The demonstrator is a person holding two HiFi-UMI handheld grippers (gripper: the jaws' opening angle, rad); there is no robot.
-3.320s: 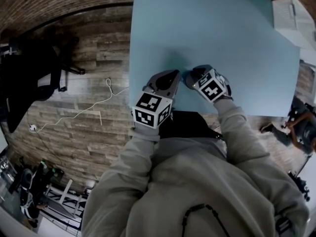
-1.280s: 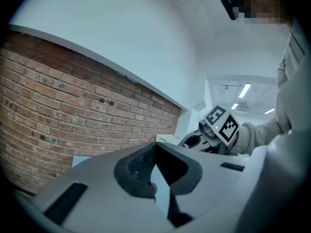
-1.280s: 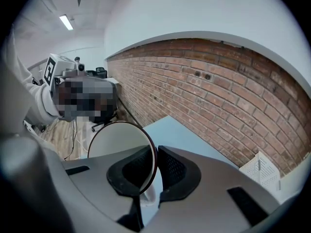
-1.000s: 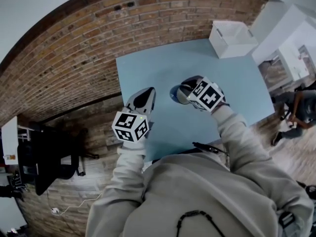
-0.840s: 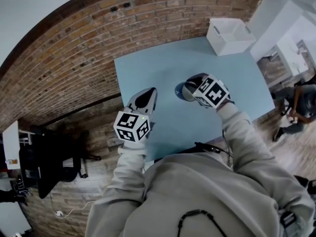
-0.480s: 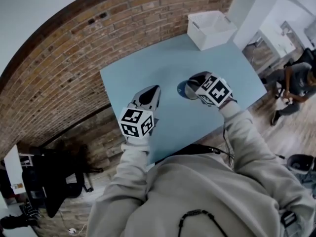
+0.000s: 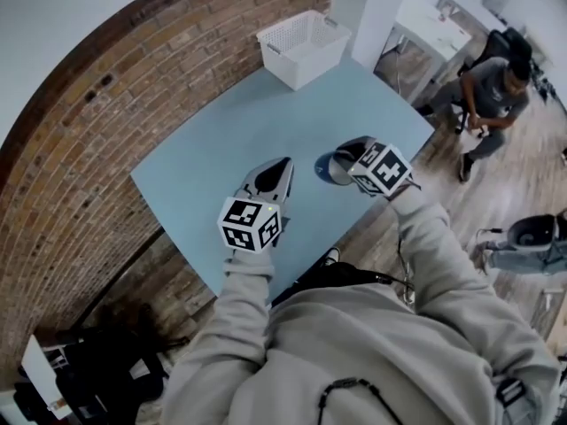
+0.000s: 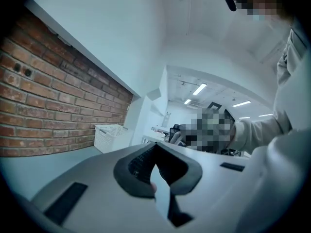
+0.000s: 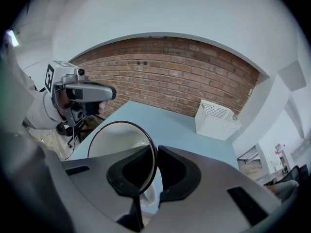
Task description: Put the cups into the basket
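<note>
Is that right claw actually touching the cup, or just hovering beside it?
Touching. The right gripper view shows the right gripper with its jaws closed on the dark rim of the cup, one jaw on each side.

Brick wall [image 7: 97,122], red-brown, ran along one side, white plaster above. Light-blue worktop [image 7: 221,149] stood beside it. Floor [image 7: 509,189] was grey-brown wood plank. White pillar [image 7: 376,7] rose past the worktop's far corner, white desk [image 7: 438,34] behind. One person [image 7: 487,96] sat on a black office chair [image 7: 516,47] near that desk. Ceiling strip lights [image 8: 199,89] were lit.
</note>
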